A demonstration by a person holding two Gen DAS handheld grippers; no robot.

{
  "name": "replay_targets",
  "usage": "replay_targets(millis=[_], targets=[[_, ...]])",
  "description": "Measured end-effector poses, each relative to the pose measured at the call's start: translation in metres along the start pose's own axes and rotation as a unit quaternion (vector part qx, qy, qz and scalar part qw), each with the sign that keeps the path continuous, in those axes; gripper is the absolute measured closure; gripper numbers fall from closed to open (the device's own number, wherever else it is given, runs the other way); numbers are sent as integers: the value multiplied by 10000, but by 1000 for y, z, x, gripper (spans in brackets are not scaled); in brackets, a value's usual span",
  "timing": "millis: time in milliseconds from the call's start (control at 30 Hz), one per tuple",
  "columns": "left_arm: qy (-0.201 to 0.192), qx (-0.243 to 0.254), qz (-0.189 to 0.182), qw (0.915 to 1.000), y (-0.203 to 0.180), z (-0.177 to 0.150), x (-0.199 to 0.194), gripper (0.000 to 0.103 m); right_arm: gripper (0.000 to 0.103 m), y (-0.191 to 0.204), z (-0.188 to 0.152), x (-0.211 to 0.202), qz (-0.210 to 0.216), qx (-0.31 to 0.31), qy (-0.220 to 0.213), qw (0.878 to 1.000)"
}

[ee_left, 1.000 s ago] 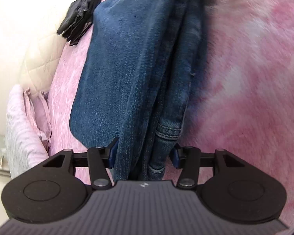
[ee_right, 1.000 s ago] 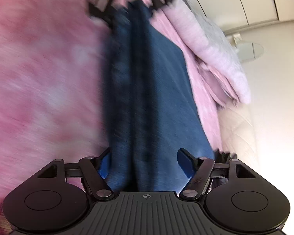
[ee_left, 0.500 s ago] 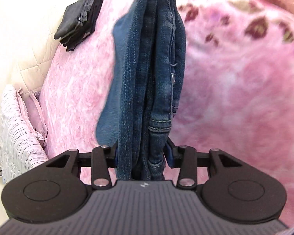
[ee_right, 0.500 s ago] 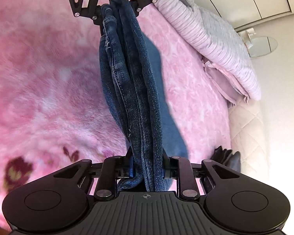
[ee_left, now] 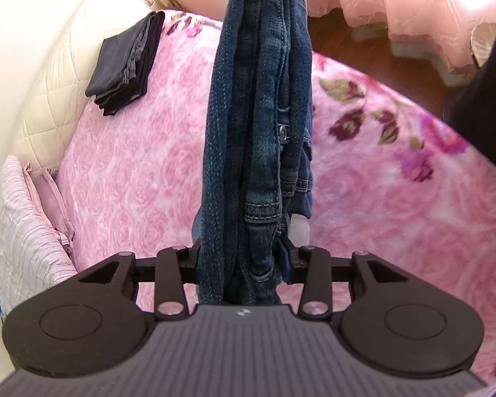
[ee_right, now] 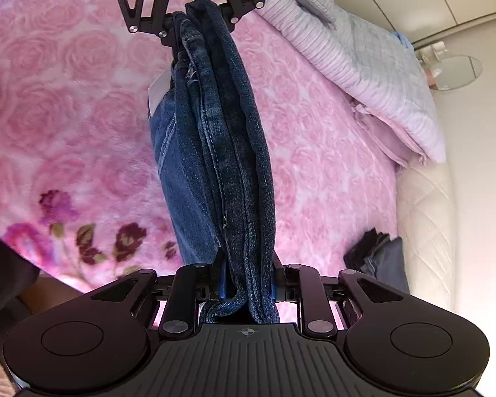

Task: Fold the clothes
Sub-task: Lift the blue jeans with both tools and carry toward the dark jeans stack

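We hold the bunched jeans [ee_left: 258,132] clamped in both the left hand-held gripper [ee_left: 238,261] and right hand-held gripper [ee_right: 248,284] above the bed [ee_left: 132,172]; black clothes [ee_left: 125,63] folded, jeans remain.

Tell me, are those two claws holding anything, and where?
Yes: folded blue jeans. The left gripper pinches the waistband end; the right gripper pinches the opposite end.

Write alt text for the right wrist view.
The right claw grips folded blue jeans, stretched in the air to the left claw gripping their far end. Below lies a pink rose-patterned blanket, with striped pillows at right.
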State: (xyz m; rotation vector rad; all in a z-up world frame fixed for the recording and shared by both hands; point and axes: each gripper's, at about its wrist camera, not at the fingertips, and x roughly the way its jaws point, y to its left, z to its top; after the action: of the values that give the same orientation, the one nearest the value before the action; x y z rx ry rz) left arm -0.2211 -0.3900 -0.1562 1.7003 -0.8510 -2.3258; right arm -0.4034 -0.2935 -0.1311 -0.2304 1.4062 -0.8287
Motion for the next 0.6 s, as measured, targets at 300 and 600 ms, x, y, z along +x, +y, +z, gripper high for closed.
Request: replay_targets(millis=[300, 600], targets=[[22, 118, 150, 9998, 19, 43, -26, 67, 82, -22, -21, -42, -133, 46, -121, 9998], [144, 45, 264, 9995, 71, 126, 6, 67, 82, -87, -93, -32, -200, -59, -372, 9991]])
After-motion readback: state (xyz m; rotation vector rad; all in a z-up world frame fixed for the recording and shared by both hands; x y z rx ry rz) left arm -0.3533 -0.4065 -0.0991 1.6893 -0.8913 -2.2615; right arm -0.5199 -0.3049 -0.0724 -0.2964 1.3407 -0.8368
